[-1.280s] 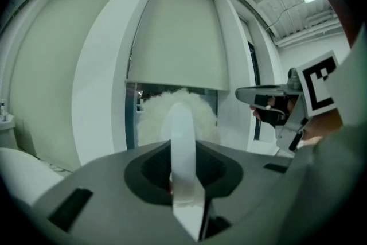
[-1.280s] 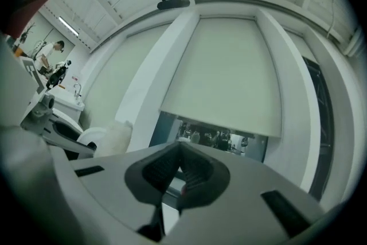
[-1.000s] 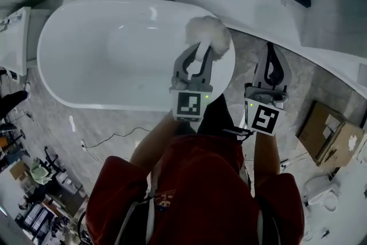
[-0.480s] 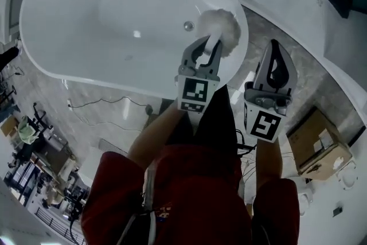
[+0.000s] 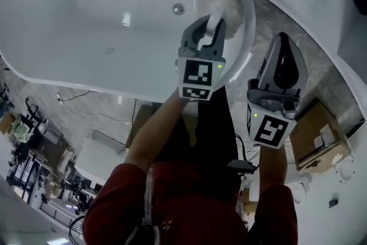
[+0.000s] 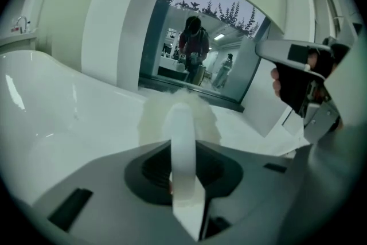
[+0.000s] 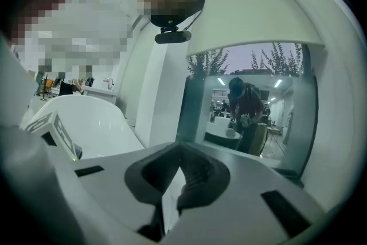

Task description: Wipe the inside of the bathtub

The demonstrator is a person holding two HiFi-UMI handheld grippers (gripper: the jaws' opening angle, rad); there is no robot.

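Left claw is clenched on the white plastic handle of my fluffy white round brush. Brush head sits at the inner end wall of the glossy white oval bathtub, near the round metal drain; can't tell if it touches. My right claw is closed on nothing, held outside the tub rim over the grey marble floor.
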